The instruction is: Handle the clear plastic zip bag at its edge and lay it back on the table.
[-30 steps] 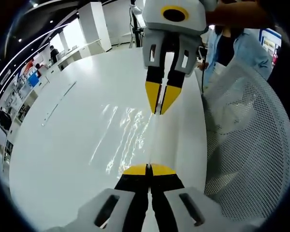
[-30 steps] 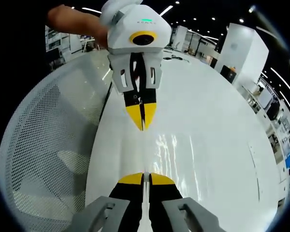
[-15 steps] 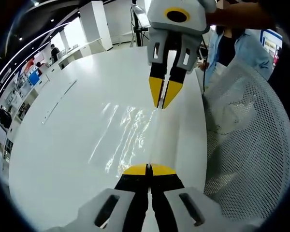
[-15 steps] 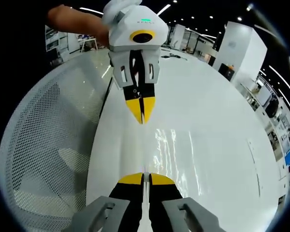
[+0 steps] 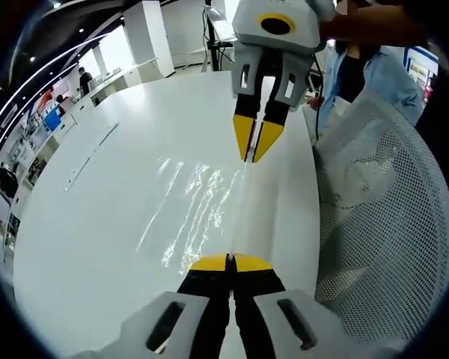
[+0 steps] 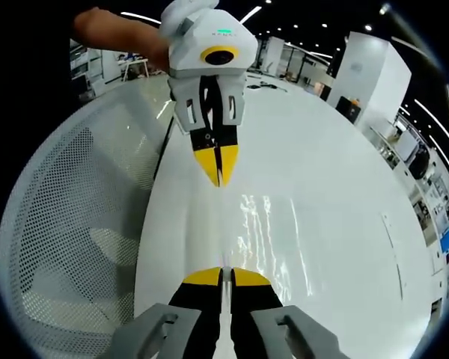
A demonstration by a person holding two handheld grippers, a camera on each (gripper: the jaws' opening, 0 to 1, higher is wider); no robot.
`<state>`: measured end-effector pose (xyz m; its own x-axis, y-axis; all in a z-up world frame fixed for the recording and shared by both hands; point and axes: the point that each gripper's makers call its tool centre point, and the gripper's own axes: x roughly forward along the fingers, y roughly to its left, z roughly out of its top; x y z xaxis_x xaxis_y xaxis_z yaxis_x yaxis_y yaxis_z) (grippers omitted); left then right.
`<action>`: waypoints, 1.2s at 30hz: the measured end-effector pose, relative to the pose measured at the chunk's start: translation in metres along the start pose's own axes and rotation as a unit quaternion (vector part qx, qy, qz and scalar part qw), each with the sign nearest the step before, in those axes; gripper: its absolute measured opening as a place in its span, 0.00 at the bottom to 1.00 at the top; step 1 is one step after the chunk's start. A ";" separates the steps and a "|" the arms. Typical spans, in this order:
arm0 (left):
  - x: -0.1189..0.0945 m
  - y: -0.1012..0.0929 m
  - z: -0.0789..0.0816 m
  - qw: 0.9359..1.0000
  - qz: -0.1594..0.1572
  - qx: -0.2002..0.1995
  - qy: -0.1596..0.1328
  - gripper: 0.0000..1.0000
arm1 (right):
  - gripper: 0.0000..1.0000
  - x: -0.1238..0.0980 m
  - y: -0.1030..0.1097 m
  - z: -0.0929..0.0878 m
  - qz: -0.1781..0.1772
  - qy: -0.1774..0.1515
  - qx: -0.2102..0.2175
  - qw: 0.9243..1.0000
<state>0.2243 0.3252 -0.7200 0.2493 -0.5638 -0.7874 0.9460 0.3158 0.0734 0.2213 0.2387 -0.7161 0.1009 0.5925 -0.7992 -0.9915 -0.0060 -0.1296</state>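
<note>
- Clear plastic, one zip bag (image 5: 202, 209), spans between two grippers; its film lies on the white counter (image 5: 97, 209) and shows mainly as streaked glare just off to one side of the yellow fingers.
- Left gripper (image 5: 230, 263): its fingers are pressed together on the near end of the bag's edge, which runs as a thin raised line straight ahead of the tips.
- Right gripper (image 6: 223, 275): its fingers are likewise closed on the opposite end of the same edge; in the left gripper view it faces the camera at the far end of that line (image 5: 255, 149), tips pointing back along it.
- Holding both ends of one edge appears intended to keep the limp film taut and flat, so that it can settle on the counter without folding.
- Beside the fingers, on the side away from the bag's body, stands one white mesh chair back (image 5: 382, 209), just past the counter's rim.
- Count: one bag, two grippers, one counter, one mesh chair; distant furniture and people are too small to number.
</note>
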 end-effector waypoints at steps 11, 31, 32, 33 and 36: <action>0.001 0.001 -0.001 1.000 -0.001 -0.005 0.000 0.00 | 0.00 -0.001 -0.001 -0.003 -0.002 0.003 0.003 1.000; 0.003 0.005 -0.006 1.000 0.000 -0.015 0.004 0.00 | 0.00 -0.004 -0.001 -0.012 -0.003 0.012 0.010 1.000; 0.004 0.004 -0.006 1.000 -0.001 -0.015 0.004 0.00 | 0.00 -0.004 -0.001 -0.013 -0.004 0.014 0.009 1.000; 0.004 0.004 -0.006 1.000 -0.001 -0.015 0.005 0.00 | 0.00 -0.004 -0.001 -0.014 -0.004 0.014 0.010 1.000; 0.004 0.004 -0.007 1.000 -0.001 -0.015 0.007 0.00 | 0.00 -0.004 -0.001 -0.018 -0.004 0.020 0.011 1.000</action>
<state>0.2276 0.3300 -0.7270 0.2442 -0.5532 -0.7964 0.9395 0.3383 0.0530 0.2235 0.2218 -0.7231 0.1110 0.5592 -0.8216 -0.9922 0.0156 -0.1234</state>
